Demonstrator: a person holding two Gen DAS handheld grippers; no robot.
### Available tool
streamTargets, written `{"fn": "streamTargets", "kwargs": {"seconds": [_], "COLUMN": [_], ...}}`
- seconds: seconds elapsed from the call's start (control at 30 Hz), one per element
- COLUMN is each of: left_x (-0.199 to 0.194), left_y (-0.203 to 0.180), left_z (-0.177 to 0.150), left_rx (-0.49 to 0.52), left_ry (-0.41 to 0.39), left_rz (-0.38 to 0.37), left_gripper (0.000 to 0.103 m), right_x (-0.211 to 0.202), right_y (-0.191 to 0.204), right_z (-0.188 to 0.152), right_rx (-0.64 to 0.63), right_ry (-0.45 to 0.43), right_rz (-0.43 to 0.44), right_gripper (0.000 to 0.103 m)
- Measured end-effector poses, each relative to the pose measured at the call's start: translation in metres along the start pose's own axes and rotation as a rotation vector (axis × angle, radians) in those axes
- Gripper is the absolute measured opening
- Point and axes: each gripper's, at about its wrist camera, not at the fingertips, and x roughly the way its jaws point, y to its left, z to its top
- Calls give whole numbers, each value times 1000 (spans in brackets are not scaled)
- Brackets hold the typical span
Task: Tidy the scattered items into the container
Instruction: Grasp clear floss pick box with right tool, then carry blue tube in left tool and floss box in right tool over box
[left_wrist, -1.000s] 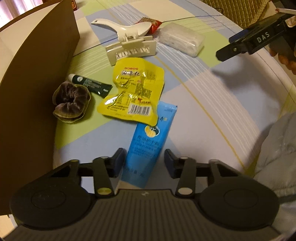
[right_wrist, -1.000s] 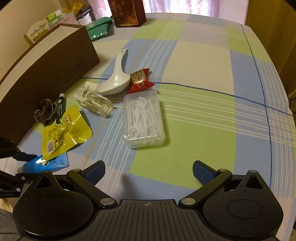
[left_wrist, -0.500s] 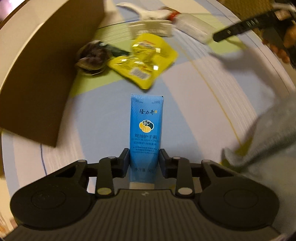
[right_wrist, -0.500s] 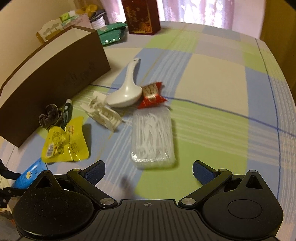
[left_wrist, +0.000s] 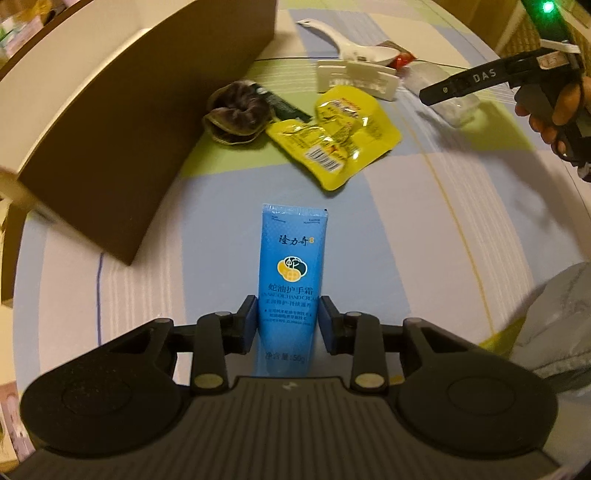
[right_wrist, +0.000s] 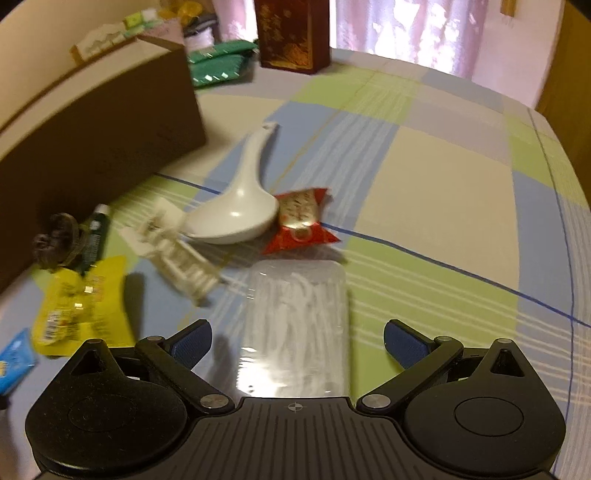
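The right gripper (right_wrist: 297, 341) stands wide open over a clear box of floss picks (right_wrist: 295, 325), its pads clear of the box's sides. Beyond lie a white spoon (right_wrist: 236, 210) and red wrapper (right_wrist: 301, 221). The brown container (right_wrist: 99, 147) stands far left; through the blur, what seems a white hair clip (right_wrist: 173, 247) lies nearby.

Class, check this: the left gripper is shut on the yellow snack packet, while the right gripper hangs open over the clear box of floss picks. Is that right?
Not quite. The left wrist view shows the left gripper shut on the blue hand cream tube; the yellow snack packet lies untouched. The right gripper is open over the box of floss picks.
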Motion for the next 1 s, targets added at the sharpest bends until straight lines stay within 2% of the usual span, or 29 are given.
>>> {"fn": "streamTargets", "kwargs": {"seconds": [0.03, 0.1, 0.17, 0.23, 0.27, 0.3, 0.47, 0.6, 0.73, 1.0], "left_x": [0, 1, 2, 2, 2, 2, -1, -15, -32, -57], "left_y": [0, -3, -9, -12, -12, -12, -15, -16, -12, -4], "left_z": [0, 1, 1, 1, 1, 2, 1, 0, 5, 21], "left_rx": [-5, -2, 28, 39, 37, 37, 31, 26, 28, 43], "left_ry": [0, 1, -2, -11, -14, -14, -8, -39, -83, -155], "left_rz": [0, 5, 14, 14, 8, 8, 6, -4, -8, 3], "left_gripper": [30, 36, 42, 40, 33, 31, 30, 29, 29, 28], "right_x": [1, -3, -8, -12, -15, -17, -36, -51, -62, -80], "right_y": [0, 1, 2, 3, 3, 4, 1, -5, -3, 15], "right_z": [-2, -5, -8, -12, -14, -18, -40, -51, -47, -33], "right_rx": [-8, -37, -50, -56, -57, -56, 20, 99, 135, 120], "right_ry": [0, -22, -32, -23, -18, -13, 8, 17, -6, -77], "right_rz": [-5, -15, -12, -7, 1, 5, 71, 134, 173, 206], "right_gripper": [89, 80, 59, 59, 59, 59, 59, 59, 59, 59]}}
